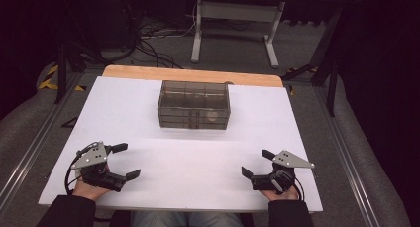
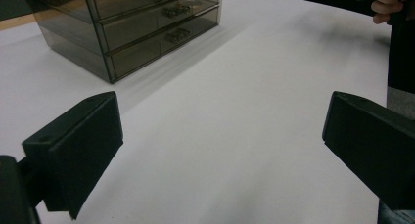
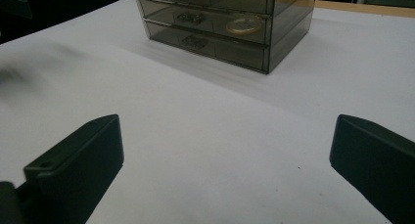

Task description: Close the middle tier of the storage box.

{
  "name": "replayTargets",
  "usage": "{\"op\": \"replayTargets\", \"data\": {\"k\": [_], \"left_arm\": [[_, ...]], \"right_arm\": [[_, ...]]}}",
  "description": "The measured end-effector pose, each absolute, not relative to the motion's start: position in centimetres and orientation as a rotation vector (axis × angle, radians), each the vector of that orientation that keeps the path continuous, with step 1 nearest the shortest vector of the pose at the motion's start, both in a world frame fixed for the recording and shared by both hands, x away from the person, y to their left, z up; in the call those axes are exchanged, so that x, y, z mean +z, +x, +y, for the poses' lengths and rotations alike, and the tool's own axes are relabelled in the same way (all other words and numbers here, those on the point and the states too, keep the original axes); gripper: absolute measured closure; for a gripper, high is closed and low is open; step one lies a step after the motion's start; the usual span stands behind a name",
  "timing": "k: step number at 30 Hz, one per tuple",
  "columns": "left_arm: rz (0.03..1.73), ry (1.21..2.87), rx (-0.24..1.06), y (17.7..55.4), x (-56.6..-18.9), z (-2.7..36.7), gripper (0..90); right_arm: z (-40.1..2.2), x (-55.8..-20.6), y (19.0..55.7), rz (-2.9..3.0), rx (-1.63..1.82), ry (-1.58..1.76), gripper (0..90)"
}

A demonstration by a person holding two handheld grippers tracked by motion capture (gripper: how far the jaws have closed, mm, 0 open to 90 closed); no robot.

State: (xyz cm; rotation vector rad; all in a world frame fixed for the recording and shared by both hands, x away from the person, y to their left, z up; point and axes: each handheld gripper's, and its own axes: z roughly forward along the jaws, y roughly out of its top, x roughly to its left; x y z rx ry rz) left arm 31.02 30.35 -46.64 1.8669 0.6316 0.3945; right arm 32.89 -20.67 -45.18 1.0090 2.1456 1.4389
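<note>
A smoky see-through drawer chest stands at the middle of the white table, all three drawers closed; it also shows as the chest and the chest. A pale ring-shaped thing lies inside its middle drawer. My left gripper rests open near the front left edge, nothing between its jaws. My right gripper rests open near the front right, also holding nothing. Both point inward, well short of the chest. In their own views the left gripper and right gripper frame bare table.
The white table top ends in a wooden strip at the back. Beyond it stand a grey table frame and floor cables. Metal rails run along both sides of the table.
</note>
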Motion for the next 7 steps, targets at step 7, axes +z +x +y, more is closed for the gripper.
{"op": "replayTargets", "data": {"k": [7], "left_arm": [[0.641,1.870,0.386,31.07,-46.69,30.50,2.2]], "right_arm": [[-20.54,-45.20,32.96,2.148,1.441,0.994,0.0]]}}
